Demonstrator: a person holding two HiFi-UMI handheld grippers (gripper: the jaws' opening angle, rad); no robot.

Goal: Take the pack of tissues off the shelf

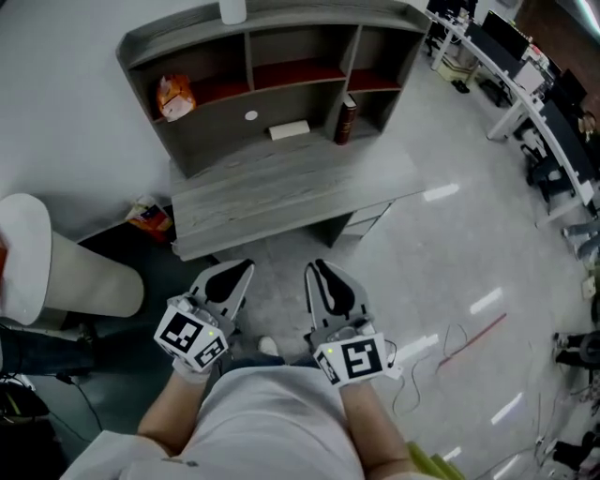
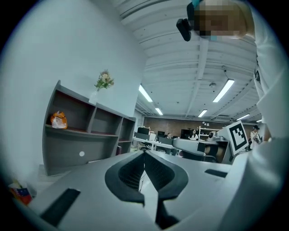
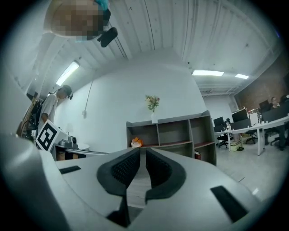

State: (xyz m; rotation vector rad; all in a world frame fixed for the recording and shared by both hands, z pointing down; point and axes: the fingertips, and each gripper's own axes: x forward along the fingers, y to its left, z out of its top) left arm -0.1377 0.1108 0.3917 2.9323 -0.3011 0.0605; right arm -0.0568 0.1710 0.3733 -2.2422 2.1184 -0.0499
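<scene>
The pack of tissues (image 1: pixel 174 97), orange and crumpled, lies in the upper left compartment of the grey shelf (image 1: pixel 281 21), which stands on a grey desk (image 1: pixel 281 192). The left gripper view shows the pack (image 2: pixel 58 120) far left; in the right gripper view it (image 3: pixel 136 142) sits just above the jaws. Both grippers hang low in front of the desk, well short of the shelf. My left gripper (image 1: pixel 247 266) (image 2: pixel 144 153) is shut and empty. My right gripper (image 1: pixel 315 268) (image 3: pixel 140 150) has its jaws drawn together with nothing between them.
On the desk under the shelf lie a flat white box (image 1: pixel 289 130) and a dark bottle (image 1: pixel 345 120). A vase (image 1: pixel 232 11) stands on the shelf top. Another orange pack (image 1: pixel 150 217) lies left of the desk. A white chair (image 1: pixel 56 272) stands at left, office desks (image 1: pixel 525 94) at right.
</scene>
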